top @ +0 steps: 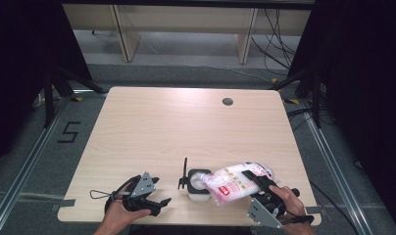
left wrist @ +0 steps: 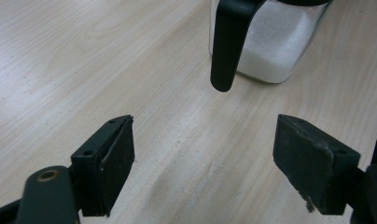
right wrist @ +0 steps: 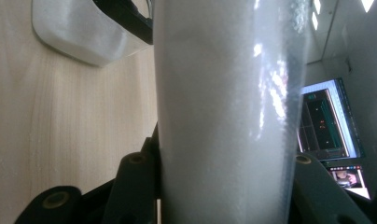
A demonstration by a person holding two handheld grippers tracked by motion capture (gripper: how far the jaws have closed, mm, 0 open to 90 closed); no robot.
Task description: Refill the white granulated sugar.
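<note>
A clear plastic bag (top: 235,181) of white granules with a pink label lies tilted, its lower end over the mouth of a square clear container (top: 198,186). My right gripper (top: 257,178) is shut on the bag's upper part. In the right gripper view the bag (right wrist: 224,116) sits between the fingers (right wrist: 130,182), with the container (right wrist: 84,32) beyond. My left gripper (top: 161,191) rests open on the table left of the container. In the left gripper view its jaws (left wrist: 203,158) stand wide apart, facing the container (left wrist: 270,46) and its black handle (left wrist: 228,42). White granules cover the container's bottom.
The wooden table (top: 186,122) has a round cable hole (top: 228,101) at the back right. Both hands work near the front edge. A lit monitor (right wrist: 326,126) shows past the bag in the right gripper view.
</note>
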